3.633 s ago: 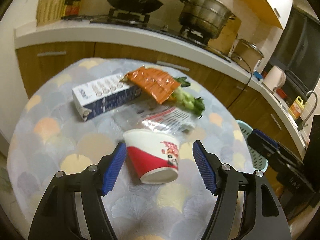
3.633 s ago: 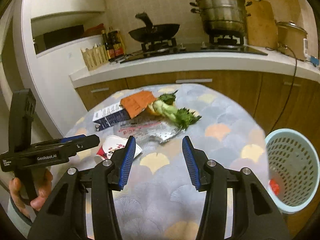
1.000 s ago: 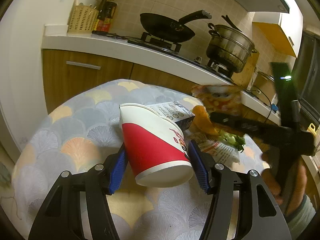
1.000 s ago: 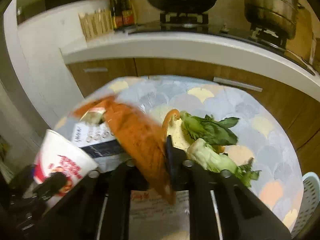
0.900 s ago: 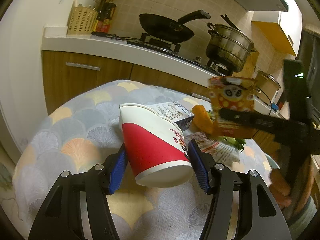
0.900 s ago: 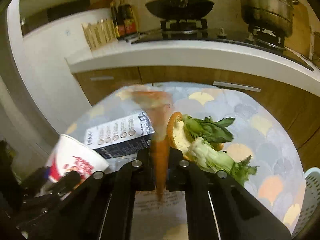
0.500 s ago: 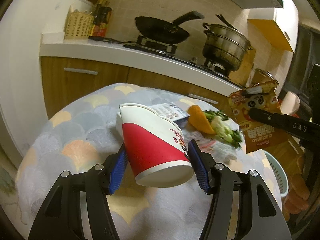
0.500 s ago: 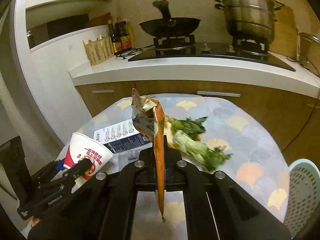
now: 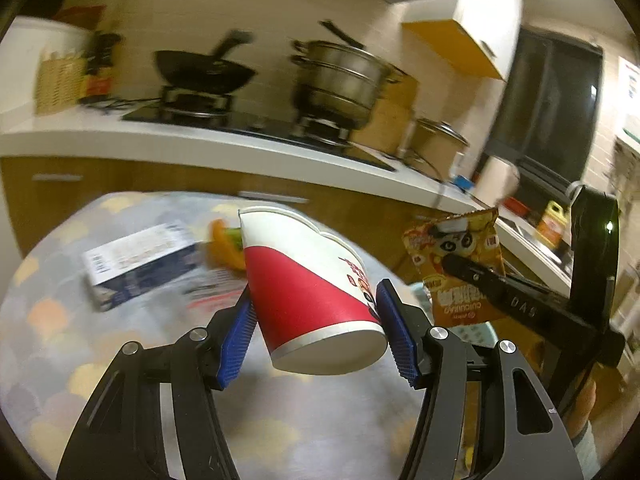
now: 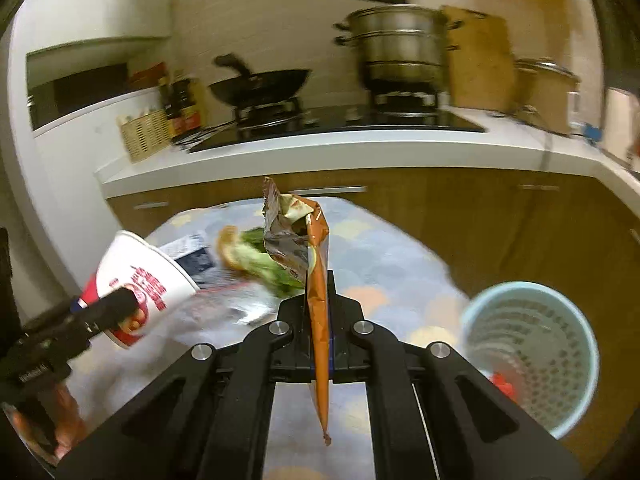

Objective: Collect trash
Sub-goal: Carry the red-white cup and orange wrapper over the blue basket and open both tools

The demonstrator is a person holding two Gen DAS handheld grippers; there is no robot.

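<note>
My left gripper (image 9: 318, 332) is shut on a red and white paper cup (image 9: 308, 292) and holds it above the round table (image 9: 60, 352). The cup also shows in the right wrist view (image 10: 136, 280). My right gripper (image 10: 319, 320) is shut on an orange snack bag (image 10: 316, 280), held edge-on above the table; the bag also shows in the left wrist view (image 9: 460, 264). A light blue trash basket (image 10: 532, 352) stands low at the right beside the table, with something red inside.
On the table lie a blue and white carton (image 9: 140, 264), leafy greens with an orange peel (image 10: 256, 256) and a clear printed wrapper (image 10: 224, 304). Behind runs a kitchen counter (image 10: 320, 148) with a wok and a steamer pot.
Both grippers have swung to the right with their loads. The trash basket has come further into the right wrist view. The background is motion-blurred.
</note>
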